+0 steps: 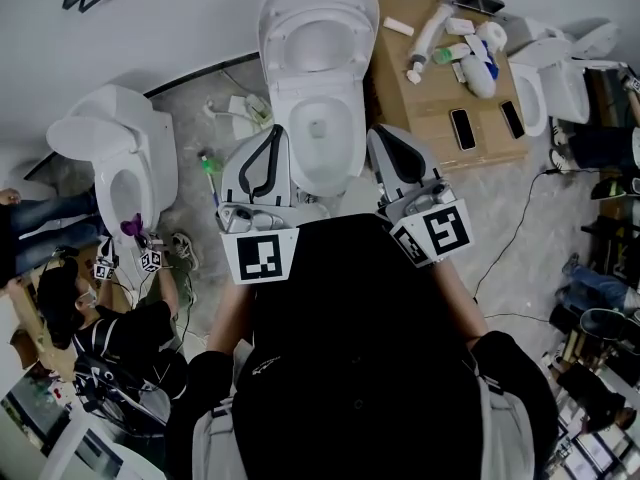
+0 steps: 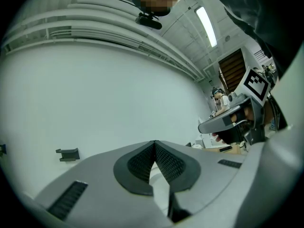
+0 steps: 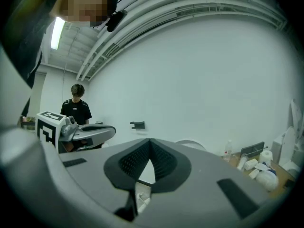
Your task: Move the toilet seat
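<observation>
A white toilet (image 1: 318, 173) is seen from above, set against a pale wall. A little water lies at the bottom of its bowl. The toilet seat (image 1: 275, 30) is white, glossy and oval. It appears to be raised together with the lid at the back of the bowl, though ring and lid cannot be clearly told apart.

The left gripper (image 1: 272, 133) and the right gripper (image 1: 384, 134) are held level on either side of the bowl. The ribbed pads of each are pressed together, and nothing is held between them.

A flat cardboard box (image 1: 432, 118) lies on the floor to the right. White bottles (image 1: 428, 30), a paper roll (image 1: 491, 35) and two dark phones (image 1: 463, 128) rest on it. Their print is too small to be read. Black-and-white square markers are carried on the gripper cubes.
</observation>
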